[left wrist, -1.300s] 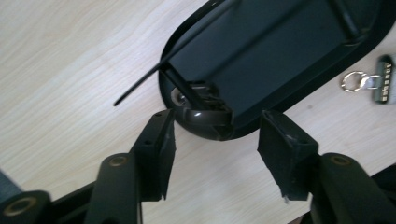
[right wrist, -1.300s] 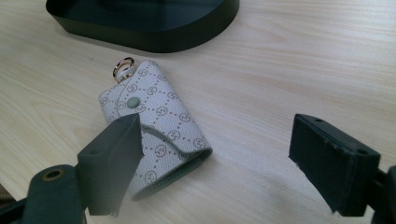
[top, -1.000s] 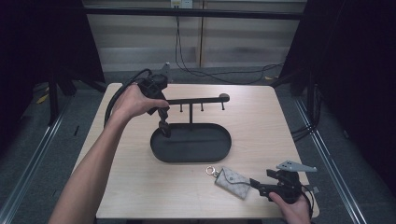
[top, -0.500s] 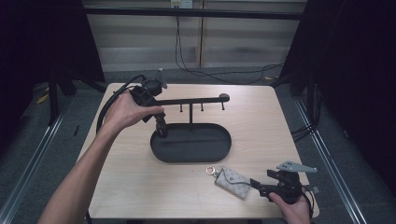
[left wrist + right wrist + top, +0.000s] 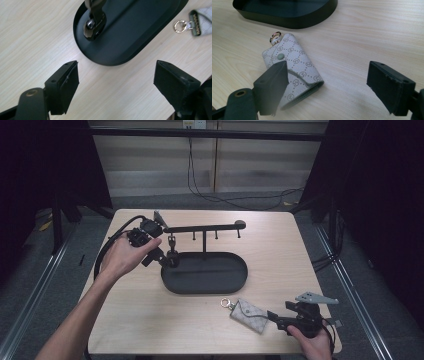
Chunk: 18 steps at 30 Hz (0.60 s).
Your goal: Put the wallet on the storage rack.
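Note:
A black oval tray [image 5: 235,281] carries a post and a cross bar [image 5: 205,227] with small hooks. A dark metal fob [image 5: 172,251] hangs from the left hook, its lower end [image 5: 93,24] down at the tray's floor. My left gripper [image 5: 162,259] sits just left of the tray [image 5: 140,40]; its jaws have just been opening and stand open [image 5: 116,72] with nothing between them. A pale patterned key pouch [image 5: 248,313] with a metal ring [image 5: 275,36] lies on the table. My right gripper [image 5: 272,318] is open [image 5: 327,72], its left jaw over the pouch [image 5: 294,70].
The wooden table [image 5: 140,320] ends just behind my right hand at the front edge. A cable [image 5: 107,251] trails from the left gripper. The pouch's ring [image 5: 179,25] lies close to the tray's front rim. Dark floor surrounds the table.
The left gripper has let go of the hanging fob, opened its jaws and drawn back left and down from the hook. The right gripper has stayed put.

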### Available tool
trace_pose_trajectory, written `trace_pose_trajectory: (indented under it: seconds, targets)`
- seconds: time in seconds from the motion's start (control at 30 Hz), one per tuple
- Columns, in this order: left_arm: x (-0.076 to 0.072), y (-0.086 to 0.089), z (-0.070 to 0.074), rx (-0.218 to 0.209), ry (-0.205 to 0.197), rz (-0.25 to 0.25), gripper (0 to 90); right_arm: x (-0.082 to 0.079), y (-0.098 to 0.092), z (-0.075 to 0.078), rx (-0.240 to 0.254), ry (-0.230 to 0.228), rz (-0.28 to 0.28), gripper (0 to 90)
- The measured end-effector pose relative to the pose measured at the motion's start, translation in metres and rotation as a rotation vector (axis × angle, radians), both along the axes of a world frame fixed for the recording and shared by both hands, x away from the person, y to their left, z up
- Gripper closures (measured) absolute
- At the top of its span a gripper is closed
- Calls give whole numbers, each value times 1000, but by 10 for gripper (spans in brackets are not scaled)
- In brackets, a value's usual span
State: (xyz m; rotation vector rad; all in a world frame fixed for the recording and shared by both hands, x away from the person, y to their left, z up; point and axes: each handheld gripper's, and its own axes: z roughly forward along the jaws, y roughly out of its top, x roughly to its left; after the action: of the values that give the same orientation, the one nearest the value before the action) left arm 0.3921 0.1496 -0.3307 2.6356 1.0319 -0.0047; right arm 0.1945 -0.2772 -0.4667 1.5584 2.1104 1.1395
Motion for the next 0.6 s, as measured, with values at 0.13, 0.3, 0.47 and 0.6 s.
trace_pose_trajectory:
  seconds: [0.13, 0.3, 0.47, 0.6]
  targets:
    - [-10, 7, -5, -39, -27, -51, 210, 0, -1, 0, 7, -2, -6, 172]
    - [-33, 17, -13, -101, -93, -99, 210, -2, -1, 1, 3, -10, -2, 172]
    - [-50, 27, -24, -144, -129, -108, 211, -2, -1, 1, 2, -8, 0, 172]
    - [-54, 37, -35, -177, -144, -102, 210, -2, -1, 1, 0, -9, 4, 172]
